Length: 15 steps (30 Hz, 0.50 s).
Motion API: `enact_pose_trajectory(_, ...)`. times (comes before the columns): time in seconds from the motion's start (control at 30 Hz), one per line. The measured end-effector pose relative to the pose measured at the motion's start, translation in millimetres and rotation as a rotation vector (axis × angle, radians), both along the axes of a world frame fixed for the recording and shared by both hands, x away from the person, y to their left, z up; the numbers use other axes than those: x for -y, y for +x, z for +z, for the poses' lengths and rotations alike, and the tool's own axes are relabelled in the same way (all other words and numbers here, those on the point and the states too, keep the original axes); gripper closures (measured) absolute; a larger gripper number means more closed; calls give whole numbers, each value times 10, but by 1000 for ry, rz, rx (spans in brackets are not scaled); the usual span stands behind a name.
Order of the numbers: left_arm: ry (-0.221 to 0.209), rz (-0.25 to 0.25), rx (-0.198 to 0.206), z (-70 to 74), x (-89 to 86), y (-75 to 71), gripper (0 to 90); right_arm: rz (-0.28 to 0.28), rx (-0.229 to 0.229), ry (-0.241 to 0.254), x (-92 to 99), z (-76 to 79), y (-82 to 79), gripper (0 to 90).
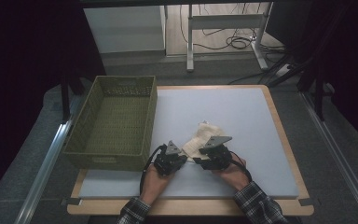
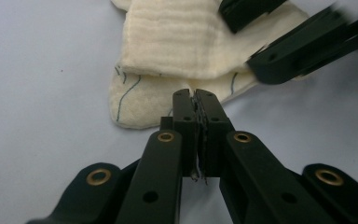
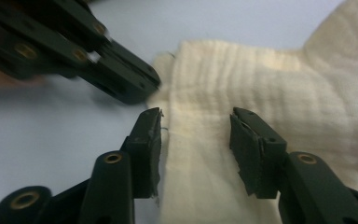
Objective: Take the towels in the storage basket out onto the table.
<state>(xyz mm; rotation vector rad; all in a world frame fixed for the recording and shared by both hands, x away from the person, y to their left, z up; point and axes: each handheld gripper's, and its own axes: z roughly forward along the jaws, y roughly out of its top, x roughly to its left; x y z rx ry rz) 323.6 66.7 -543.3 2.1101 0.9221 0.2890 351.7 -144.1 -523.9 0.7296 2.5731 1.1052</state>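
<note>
In the left gripper view, the cloth's (image 2: 177,51) near edge is pinched by the left gripper (image 2: 195,100), while the right gripper's (image 3: 196,128) jaws are parted astride a fold.

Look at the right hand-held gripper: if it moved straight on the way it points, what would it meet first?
Probably the cream cloth: the right hand-held gripper has its jaws apart over the folded fabric, which stretches ahead of them. Depth is hard to judge.
</note>
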Motion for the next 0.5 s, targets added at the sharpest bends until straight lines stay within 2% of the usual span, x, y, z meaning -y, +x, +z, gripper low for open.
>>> enact_pose_trajectory(0.03, 0, 0, -1, 0, 0, 1, 877, -9, 11, -18, -4, -23, -3, 667)
enact_pose_trajectory(0.1, 0, -1, 0, 0, 0, 0, 877, -20, 2, -10, 11, -29, -2, 794)
enact_pose_trajectory(0.17, 1, 0, 1, 0, 1, 0, 877, -31, -1, -5, 26, -10, -4, 852)
enact_pose_trajectory(0.33, -1, 0, 0, -1, 0, 1, 877, -54, 39, 14, 118, 144, -38, 862)
enact_pose_trajectory(0.5, 4, -1, 3, -1, 3, -3, 877, -104, 72, 32, 351, 323, -36, 861)
